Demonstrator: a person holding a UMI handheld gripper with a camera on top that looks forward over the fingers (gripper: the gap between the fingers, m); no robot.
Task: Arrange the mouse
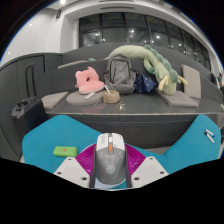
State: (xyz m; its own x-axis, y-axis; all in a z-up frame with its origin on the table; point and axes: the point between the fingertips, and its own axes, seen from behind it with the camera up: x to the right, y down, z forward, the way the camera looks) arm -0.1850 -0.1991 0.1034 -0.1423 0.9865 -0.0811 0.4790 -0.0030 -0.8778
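Grey and white plastic, the mouse [110, 158] sits between the fingers of the gripper [110, 178] on a round orange mat [88, 157] over the teal desk cover [60, 135]; whether the pads press it I cannot tell. It is probably light, rigid and smooth-shelled, so its flatter flanks near the middle look the safest hold.

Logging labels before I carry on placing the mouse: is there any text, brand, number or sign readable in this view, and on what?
No text can be read in this view.
Mouse, between the fingers: no logo or lettering can be made out.
Small green item on the blue mat: any marking is too small to tell.
Plush toys and bag on the couch beyond: no legible labels.
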